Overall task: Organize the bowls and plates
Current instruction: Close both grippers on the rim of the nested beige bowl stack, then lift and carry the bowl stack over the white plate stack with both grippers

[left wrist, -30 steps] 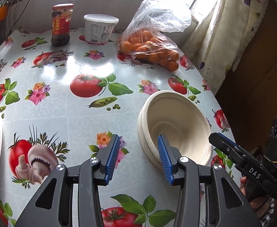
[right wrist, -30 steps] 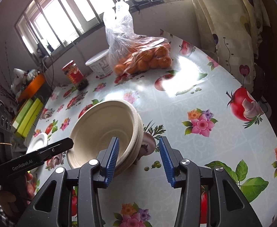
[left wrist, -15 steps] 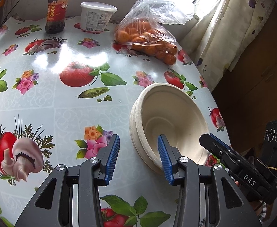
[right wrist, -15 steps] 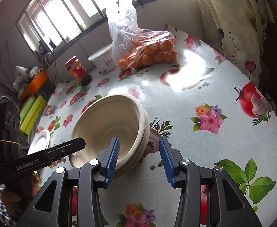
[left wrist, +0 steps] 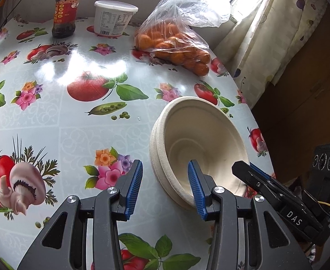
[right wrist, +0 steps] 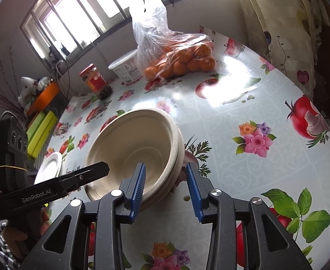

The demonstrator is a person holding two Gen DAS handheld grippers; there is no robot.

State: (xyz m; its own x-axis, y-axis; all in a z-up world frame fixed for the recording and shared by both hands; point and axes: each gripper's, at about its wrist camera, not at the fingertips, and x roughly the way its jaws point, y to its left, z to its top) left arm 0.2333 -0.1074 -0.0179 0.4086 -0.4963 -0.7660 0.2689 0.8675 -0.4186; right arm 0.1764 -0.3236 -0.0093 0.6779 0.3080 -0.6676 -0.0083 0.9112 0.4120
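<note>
Both grippers, left (left wrist: 165, 189) and right (right wrist: 166, 187), are gaping wide around the rims of the bowls (left wrist: 198, 148), which are sitting on the table (left wrist: 74, 121) near its edge. A one-sided squeeze could tip them off.

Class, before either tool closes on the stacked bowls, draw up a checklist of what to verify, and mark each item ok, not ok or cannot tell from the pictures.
1. Left tool open: ok.
2. Right tool open: ok.
3. Bowls nested as one stack: ok, layered rims show.
4. Bowls' rim between the left tool's fingers: ok, near rim sits in the gap.
5. Rim between the right tool's fingers: ok.
6. Stack flat on the table: cannot tell, it looks tilted.
</note>
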